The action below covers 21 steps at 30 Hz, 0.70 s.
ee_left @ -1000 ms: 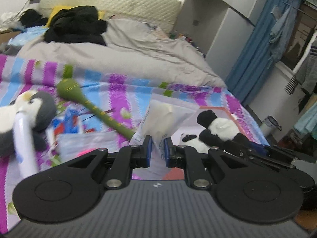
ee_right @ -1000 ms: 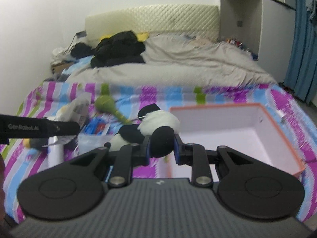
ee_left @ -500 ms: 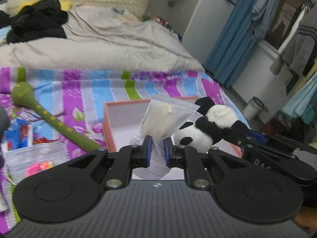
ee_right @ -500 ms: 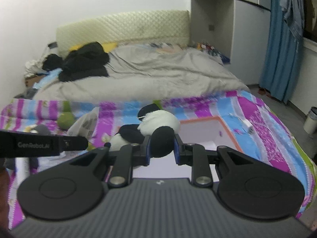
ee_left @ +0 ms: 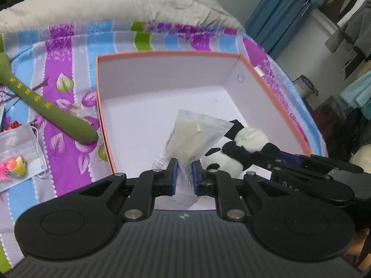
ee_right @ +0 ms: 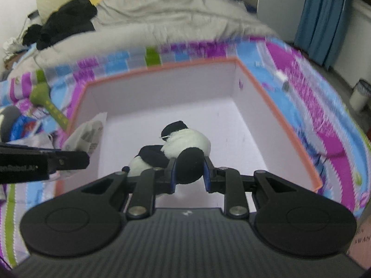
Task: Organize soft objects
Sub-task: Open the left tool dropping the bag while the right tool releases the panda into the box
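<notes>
An orange-rimmed box (ee_left: 167,53) (ee_right: 278,106) with a white inside lies on the striped bedsheet. My left gripper (ee_left: 184,171) is shut on a clear plastic pouch (ee_left: 192,136) with a cream-coloured filling, held over the box's near part. My right gripper (ee_right: 189,171) is shut on a black limb of a panda plush (ee_right: 185,141), also held over the box. In the left wrist view the panda plush (ee_left: 245,143) hangs just right of the pouch, with the right gripper (ee_left: 257,156) behind it. The pouch (ee_right: 88,134) and left gripper (ee_right: 85,159) show at the left of the right wrist view.
A green stuffed stick (ee_left: 46,108) (ee_right: 46,102) lies left of the box. A face mask in a wrapper (ee_left: 20,153) with a pink and yellow item lies further left. A grey duvet (ee_left: 116,2) and black clothes (ee_right: 67,23) cover the bed's far part. Blue curtains (ee_right: 324,16) hang right.
Both grippers moved right and down with their loads, from over the bedsheet to low over the box, and tilted downward. The box now fills both views.
</notes>
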{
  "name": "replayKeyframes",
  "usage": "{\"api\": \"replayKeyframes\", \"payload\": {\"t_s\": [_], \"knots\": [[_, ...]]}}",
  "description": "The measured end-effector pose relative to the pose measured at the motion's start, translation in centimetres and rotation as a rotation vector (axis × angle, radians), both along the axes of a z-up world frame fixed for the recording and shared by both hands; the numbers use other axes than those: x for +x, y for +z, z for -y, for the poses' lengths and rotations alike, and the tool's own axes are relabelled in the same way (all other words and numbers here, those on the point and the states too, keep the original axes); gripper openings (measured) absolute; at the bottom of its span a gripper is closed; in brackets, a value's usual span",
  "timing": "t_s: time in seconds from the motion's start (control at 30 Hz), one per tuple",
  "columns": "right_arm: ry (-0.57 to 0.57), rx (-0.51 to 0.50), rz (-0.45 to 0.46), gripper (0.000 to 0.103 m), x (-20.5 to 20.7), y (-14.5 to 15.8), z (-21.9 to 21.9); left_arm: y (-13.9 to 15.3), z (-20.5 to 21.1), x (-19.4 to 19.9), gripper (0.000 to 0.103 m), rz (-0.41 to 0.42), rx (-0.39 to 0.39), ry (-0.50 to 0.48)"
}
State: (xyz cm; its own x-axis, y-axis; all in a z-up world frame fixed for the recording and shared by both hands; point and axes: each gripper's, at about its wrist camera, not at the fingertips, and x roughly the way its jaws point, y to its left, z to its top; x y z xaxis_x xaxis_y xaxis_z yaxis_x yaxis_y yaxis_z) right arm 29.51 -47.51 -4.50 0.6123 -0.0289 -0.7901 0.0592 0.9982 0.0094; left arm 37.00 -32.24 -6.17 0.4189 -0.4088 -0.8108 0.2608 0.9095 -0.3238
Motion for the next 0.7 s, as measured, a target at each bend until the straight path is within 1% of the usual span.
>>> {"api": "replayKeyframes", "payload": {"t_s": [0.13, 0.2, 0.23, 0.27, 0.3, 0.33, 0.37, 0.4, 0.47, 0.53, 0.7], "knots": [[-0.021, 0.011, -0.031, 0.026, -0.1, -1.7, 0.8, -1.3, 0.3, 0.1, 0.016, -0.014, 0.005, -0.001], [-0.032, 0.023, -0.036, 0.028, -0.1, -2.1, 1.2, -1.5, 0.5, -0.1, 0.019, -0.006, 0.011, -0.001], [-0.039, 0.031, -0.039, 0.029, -0.2, -2.3, 1.5, -1.4, 0.6, -0.3, 0.031, 0.001, 0.019, -0.001], [-0.044, 0.038, -0.042, 0.031, -0.3, -2.3, 1.6, -1.4, 0.7, -0.4, 0.037, 0.006, 0.021, -0.006], [-0.047, 0.044, -0.043, 0.033, -0.3, -2.3, 1.8, -1.2, 0.8, -0.6, 0.048, 0.014, 0.02, -0.013], [-0.048, 0.051, -0.042, 0.033, -0.2, -2.2, 1.9, -1.0, 0.8, -0.8, 0.053, 0.027, 0.025, -0.016], [-0.051, 0.058, -0.039, 0.033, -0.3, -2.0, 1.9, -0.6, 0.8, -1.0, 0.054, 0.037, 0.032, -0.014], [-0.054, 0.066, -0.035, 0.037, -0.4, -1.9, 2.0, -0.3, 0.7, -1.2, 0.054, 0.047, 0.037, -0.012], [-0.058, 0.082, -0.018, 0.039, -0.6, -1.2, 2.1, 0.6, 0.3, -1.7, 0.054, 0.067, 0.032, -0.009], [-0.061, 0.094, 0.007, 0.039, -1.2, -0.3, 2.1, 1.7, -0.3, -2.5, 0.054, 0.093, 0.028, -0.003], [-0.051, 0.111, 0.083, 0.039, -3.2, 2.7, 1.5, 5.1, -1.9, -5.5, 0.054, 0.202, 0.048, 0.01]]}}
